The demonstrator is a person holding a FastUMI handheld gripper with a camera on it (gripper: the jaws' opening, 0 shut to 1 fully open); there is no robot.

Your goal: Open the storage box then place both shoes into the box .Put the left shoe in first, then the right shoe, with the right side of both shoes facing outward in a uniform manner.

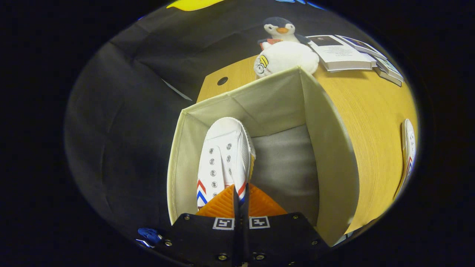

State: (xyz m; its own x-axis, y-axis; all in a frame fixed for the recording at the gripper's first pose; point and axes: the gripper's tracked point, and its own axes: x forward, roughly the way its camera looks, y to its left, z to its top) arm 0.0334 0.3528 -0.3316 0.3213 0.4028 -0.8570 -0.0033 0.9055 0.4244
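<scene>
The gripper (pixel 240 193) is seen clamped narrowly on the heel edge of a white canvas lace-up shoe (pixel 222 159), which is held inside the open cream fabric storage box (pixel 330 148) just ahead. A second white shoe (pixel 408 148) is seen far to the right on the wooden table (pixel 374 111).

Gripper (pixel 240 193) jaws pinching white shoe (pixel 222 155) inside open storage box (pixel 326 148), second shoe (pixel 408 148) on table (pixel 374 122)
</scene>
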